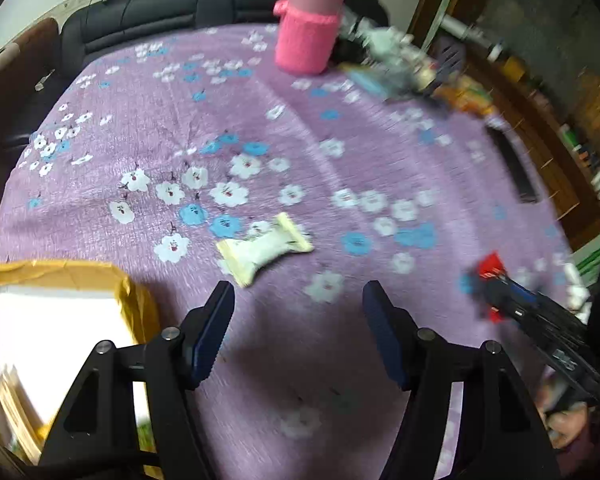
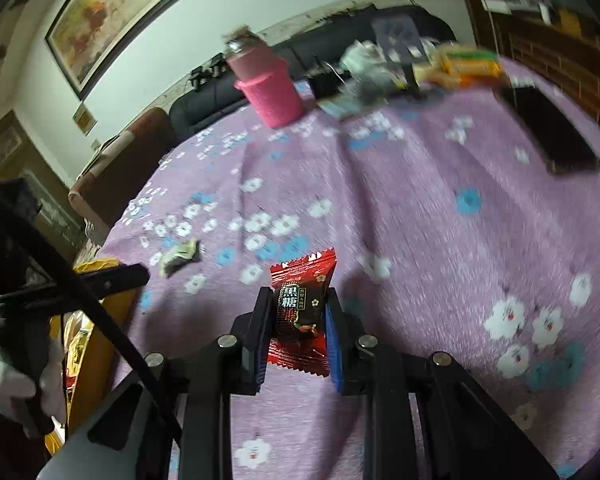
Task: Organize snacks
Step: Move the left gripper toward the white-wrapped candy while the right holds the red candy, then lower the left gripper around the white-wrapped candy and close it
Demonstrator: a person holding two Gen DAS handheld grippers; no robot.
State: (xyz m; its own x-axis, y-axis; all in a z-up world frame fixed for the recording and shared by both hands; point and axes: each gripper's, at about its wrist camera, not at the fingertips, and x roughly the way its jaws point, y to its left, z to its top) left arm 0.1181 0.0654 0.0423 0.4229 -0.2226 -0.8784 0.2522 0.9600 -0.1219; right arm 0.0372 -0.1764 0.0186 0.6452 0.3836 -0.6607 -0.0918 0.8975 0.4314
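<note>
My right gripper (image 2: 298, 296) is shut on a red candy packet (image 2: 300, 312) with dark print, held above the purple flowered cloth (image 2: 420, 220). In the left wrist view that packet (image 1: 490, 266) shows at the right, in the right gripper (image 1: 496, 292). My left gripper (image 1: 298, 292) stands open with nothing between its fingers, just short of a cream wrapped snack (image 1: 266, 248) lying on the cloth (image 1: 340, 160). The same snack (image 2: 180, 258) lies at the left in the right wrist view. A yellow-taped box (image 1: 60, 276) sits at the lower left, white inside.
A pink knitted-sleeve bottle (image 1: 308, 32) stands at the table's far side. Beside it lies a pile of packets and orange snack bags (image 2: 460, 66). A black flat device (image 2: 548, 132) lies near the right edge. A dark sofa (image 1: 160, 12) runs behind the table.
</note>
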